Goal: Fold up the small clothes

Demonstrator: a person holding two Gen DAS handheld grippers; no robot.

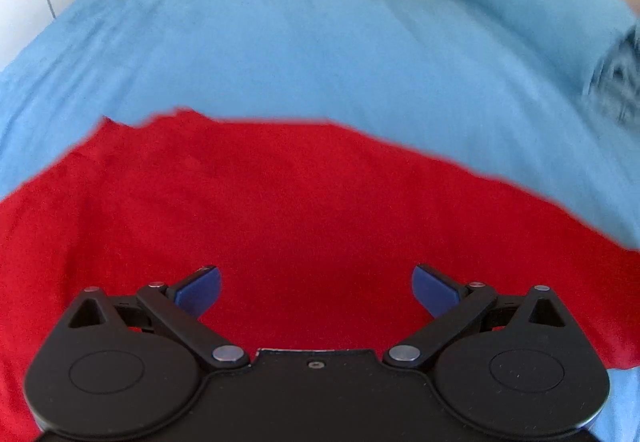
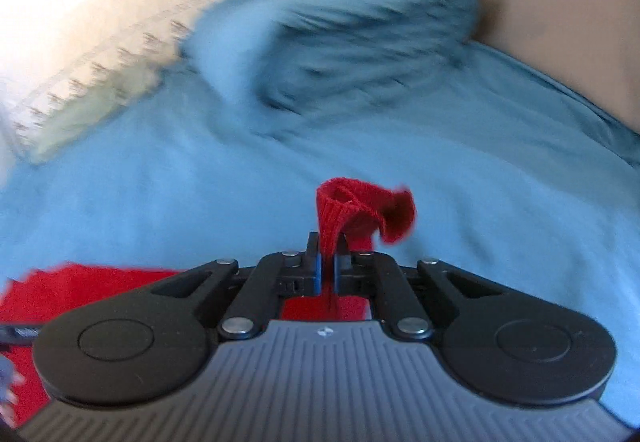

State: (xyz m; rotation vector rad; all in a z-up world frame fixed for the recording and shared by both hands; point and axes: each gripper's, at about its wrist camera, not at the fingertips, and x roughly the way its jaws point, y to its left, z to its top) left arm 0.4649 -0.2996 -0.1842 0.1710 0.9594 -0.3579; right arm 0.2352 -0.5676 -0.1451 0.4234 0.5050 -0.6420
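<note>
A red knitted garment (image 1: pixel 256 218) is spread on the blue bed sheet (image 1: pixel 320 54), directly beneath the left gripper (image 1: pixel 316 290), whose fingers are held wide apart with nothing between them. A ribbed red cuff (image 2: pixel 348 214) is pinched by the nearly closed right gripper (image 2: pixel 327 266) and lifted off the sheet. The garment's far edge runs crosswise; bare sheet lies beyond for folding, bounded by a blue patterned pillow (image 2: pixel 360 54)

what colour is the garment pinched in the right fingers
Red garment, ribbed knit; clearest in the right wrist view.
</note>
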